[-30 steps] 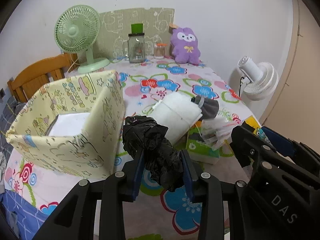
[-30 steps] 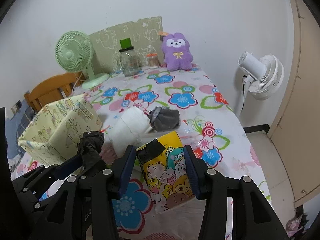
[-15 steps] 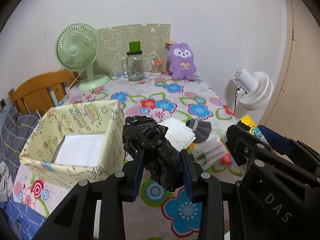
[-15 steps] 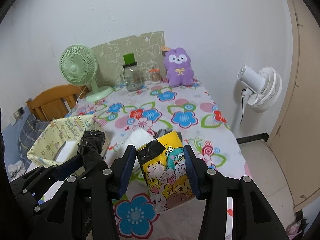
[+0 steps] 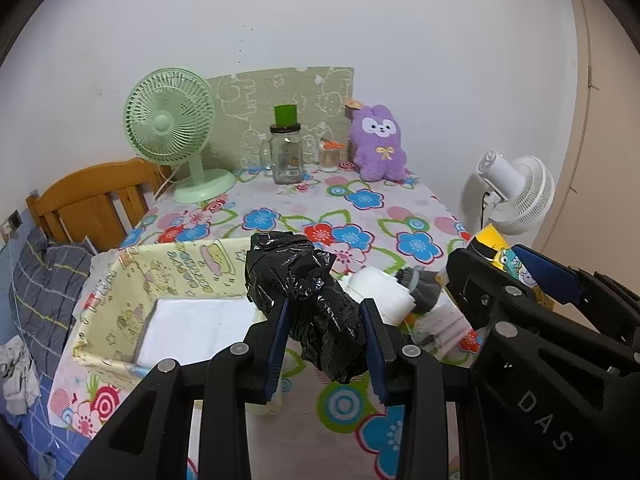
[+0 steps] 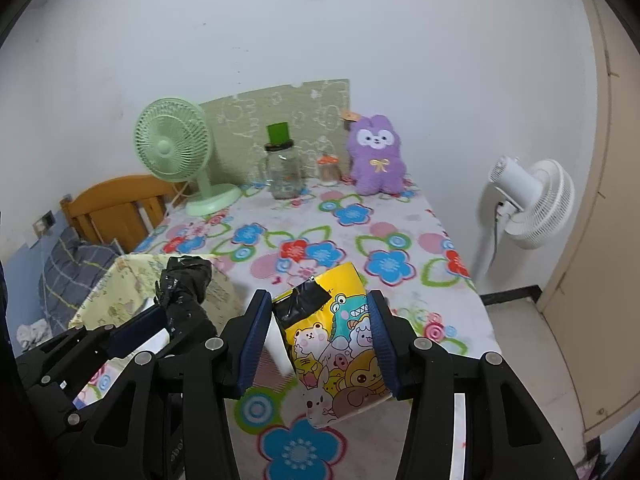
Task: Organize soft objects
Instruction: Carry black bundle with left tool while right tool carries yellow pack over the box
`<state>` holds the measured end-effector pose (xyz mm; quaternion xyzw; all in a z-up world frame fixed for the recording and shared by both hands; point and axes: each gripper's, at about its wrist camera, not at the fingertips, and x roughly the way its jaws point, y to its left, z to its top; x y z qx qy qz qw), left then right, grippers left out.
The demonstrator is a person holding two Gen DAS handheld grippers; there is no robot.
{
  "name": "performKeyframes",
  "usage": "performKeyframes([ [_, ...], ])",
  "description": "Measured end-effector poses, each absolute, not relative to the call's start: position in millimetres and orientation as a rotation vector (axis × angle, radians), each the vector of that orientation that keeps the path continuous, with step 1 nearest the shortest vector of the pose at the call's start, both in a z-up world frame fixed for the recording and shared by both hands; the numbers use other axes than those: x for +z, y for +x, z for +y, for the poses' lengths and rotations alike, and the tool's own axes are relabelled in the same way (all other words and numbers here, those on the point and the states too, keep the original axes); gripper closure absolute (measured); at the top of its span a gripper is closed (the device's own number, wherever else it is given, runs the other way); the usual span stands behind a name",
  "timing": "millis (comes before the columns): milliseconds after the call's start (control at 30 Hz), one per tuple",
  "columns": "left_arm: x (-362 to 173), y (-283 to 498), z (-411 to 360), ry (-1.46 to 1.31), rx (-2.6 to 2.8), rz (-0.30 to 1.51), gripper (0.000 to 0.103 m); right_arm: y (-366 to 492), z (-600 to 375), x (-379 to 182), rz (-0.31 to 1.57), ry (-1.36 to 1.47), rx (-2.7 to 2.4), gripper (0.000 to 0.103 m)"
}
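Note:
My left gripper (image 5: 325,316) is shut on a crumpled black plastic bag (image 5: 308,292), held above the flowered table just right of a pale yellow fabric box (image 5: 120,312) with a white sheet on its bottom. My right gripper (image 6: 318,320) is shut on a yellow cartoon-printed tissue pack (image 6: 336,344), raised over the table's near right part. The black bag (image 6: 184,296) and the left gripper show at the left of the right wrist view. On the table behind the bag lie a white soft pack (image 5: 380,288) and a grey rolled cloth (image 5: 420,284).
At the table's far end stand a green fan (image 5: 172,128), a glass jar (image 5: 286,156) with a green lid, a small jar (image 5: 330,154) and a purple plush (image 5: 378,144). A wooden chair (image 5: 92,200) stands left, a white fan (image 6: 528,200) right.
Both grippers have risen with their loads; the table and the yellow box now sit lower and smaller in both views, and the box's white bottom shows more.

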<state>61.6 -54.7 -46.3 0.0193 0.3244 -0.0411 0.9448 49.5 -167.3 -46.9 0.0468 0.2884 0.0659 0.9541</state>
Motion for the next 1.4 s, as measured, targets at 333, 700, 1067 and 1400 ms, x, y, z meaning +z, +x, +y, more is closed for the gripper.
performKeyframes([
  [333, -34.9, 69.2, -26.7, 0.041, -0.047, 0.64, 0.068, 64.9, -129.5, -34.2, 0.573, 0.068, 0.192, 0.051],
  [700, -35.8, 83.6, 16.7, 0.034, -0.006, 0.651, 0.067, 87.4, -80.6, -31.7, 0.591, 0.041, 0.252, 0.051],
  [1067, -45.8, 97.4, 59.8, 0.01, 0.037, 0.685, 0.067, 110.7, -31.6, -41.2, 0.627, 0.028, 0.314, 0.051],
  [1400, -67.5, 110.8, 87.6, 0.02, 0.07, 0.758, 0.067, 132.4, 1.6, -55.7, 0.674, 0.01, 0.355, 0.051],
])
